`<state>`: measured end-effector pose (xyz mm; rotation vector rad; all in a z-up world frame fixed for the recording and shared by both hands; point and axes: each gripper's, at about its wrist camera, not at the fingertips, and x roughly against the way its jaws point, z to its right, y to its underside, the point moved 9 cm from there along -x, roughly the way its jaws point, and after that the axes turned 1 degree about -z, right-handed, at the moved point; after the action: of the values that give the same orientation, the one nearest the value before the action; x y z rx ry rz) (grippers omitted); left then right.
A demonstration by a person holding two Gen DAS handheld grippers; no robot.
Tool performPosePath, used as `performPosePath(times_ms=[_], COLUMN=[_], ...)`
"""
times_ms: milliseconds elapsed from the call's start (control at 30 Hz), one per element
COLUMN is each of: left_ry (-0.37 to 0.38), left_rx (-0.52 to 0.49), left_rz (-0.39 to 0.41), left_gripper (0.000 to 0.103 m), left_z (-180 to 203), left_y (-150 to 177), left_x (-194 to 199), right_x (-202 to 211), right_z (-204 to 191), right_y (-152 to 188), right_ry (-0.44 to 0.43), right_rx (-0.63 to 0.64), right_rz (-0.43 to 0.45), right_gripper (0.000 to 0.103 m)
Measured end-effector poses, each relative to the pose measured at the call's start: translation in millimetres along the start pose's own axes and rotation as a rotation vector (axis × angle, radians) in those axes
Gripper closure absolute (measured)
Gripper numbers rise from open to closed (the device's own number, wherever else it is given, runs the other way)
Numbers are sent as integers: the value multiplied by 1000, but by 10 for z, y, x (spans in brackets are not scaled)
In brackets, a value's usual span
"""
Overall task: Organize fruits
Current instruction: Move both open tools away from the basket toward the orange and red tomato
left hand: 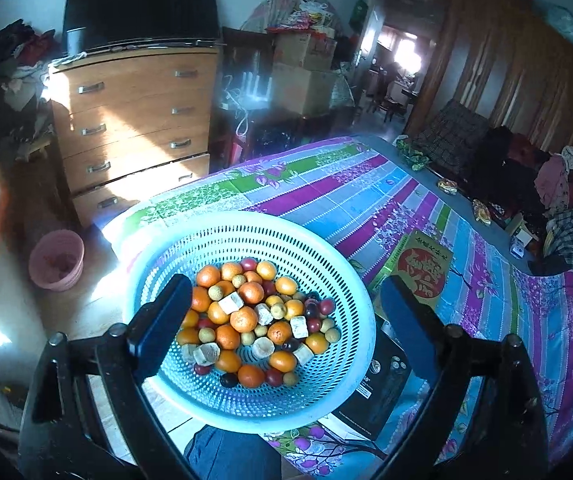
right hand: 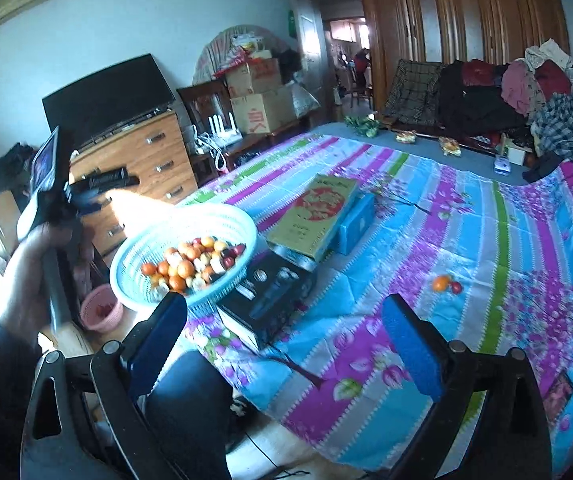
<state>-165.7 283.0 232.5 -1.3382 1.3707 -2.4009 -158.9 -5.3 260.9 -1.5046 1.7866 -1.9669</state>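
Observation:
A pale blue slotted basket (left hand: 246, 220) holds several oranges (left hand: 243, 319), small red and dark fruits, pale round fruits and whitish chunks. My left gripper (left hand: 284, 284) hovers open just above it, one finger over the basket's left side and the other past its right rim, with nothing between the pads. In the right wrist view the basket (right hand: 206, 212) sits at the left edge of the bed. My right gripper (right hand: 284, 302) is open and empty above the bedspread. One orange (right hand: 440, 283) and a red fruit (right hand: 456, 288) lie together on the spread, right of it.
The basket rests partly on a black box (right hand: 270, 296), beside a yellow box (right hand: 314, 216) and a blue box (right hand: 356, 220). A pink bin (left hand: 56, 260) stands on the floor by a wooden dresser (left hand: 134, 128). A person's hand (right hand: 34, 264) is at the left. Clothes are piled at the far right.

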Motion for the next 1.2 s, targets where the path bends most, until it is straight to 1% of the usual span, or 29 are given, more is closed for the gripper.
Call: performPosePath(times_ms=[33, 67, 100, 167, 200, 300, 433, 533, 567, 633, 667, 700, 733, 800, 867, 900, 1000, 1100, 1133, 1167, 1200], left_ry=[40, 64, 64, 83, 94, 92, 99, 80, 76, 52, 37, 5, -14, 5, 1, 12, 85, 154, 168, 180, 207], left_rx=[18, 31, 50, 56, 46, 27, 76, 55, 45, -13, -66, -125, -152, -185, -237, -264, -373, -475, -500, -533, -566], left_rz=[-4, 5, 17, 14, 8, 26, 29, 32, 33, 37, 39, 44, 49, 67, 69, 60, 33, -57, -72, -90, -119], left_gripper=[7, 7, 7, 6, 6, 4, 3, 3, 3, 3, 3, 3, 3, 3, 3, 3, 2, 0, 0, 0, 0], left_z=[6, 0, -18, 5, 29, 47, 29, 118, 154, 242, 295, 358, 389, 549, 783, 910, 1414, 1912, 2039, 2191, 2341], left_y=[75, 121, 196, 282, 321, 318, 247, 229, 244, 214, 198, 161, 139, 79, 78, 102, 226, 448, 512, 615, 753], left_x=[83, 166, 267, 393, 445, 545, 538, 505, 498, 399, 330, 231, 162, 46, -27, -51, -122, -367, -449, -572, -718], right_x=[-51, -122, -249, -400, -491, -607, -538, -451, -398, -241, -182, -100, -16, 58, 17, -28, -115, -257, -293, -311, -362], right_z=[-6, -8, 11, 14, 6, -28, -86, -146, -162, -148, -134, -106, -57, 73, 254, 350, 626, 947, 1051, 1133, 1315], right_y=[-52, -103, -178, -245, -257, -241, -219, -188, -146, -8, 49, 139, 235, 375, 466, 509, 572, 674, 700, 713, 739], right_ry=[-9, -16, -21, -34, -38, -27, -40, -39, -39, -27, -17, -8, 1, 30, 57, 62, 71, 116, 132, 144, 170], right_rx=[-3, -10, -29, -55, -63, -41, -27, 5, 17, 45, 53, 65, 77, 92, 72, 52, -10, -36, -37, -40, -51], right_rz=[16, 31, 46, 57, 49, 16, 15, 5, -10, -31, -36, -46, -50, -49, -61, -79, -100, -151, -163, -167, -168], right_gripper=[0, 0, 0, 0, 0, 0, 0, 0, 0, 0, 0, 0, 0, 0, 0, 0, 0, 0, 0, 0, 0])
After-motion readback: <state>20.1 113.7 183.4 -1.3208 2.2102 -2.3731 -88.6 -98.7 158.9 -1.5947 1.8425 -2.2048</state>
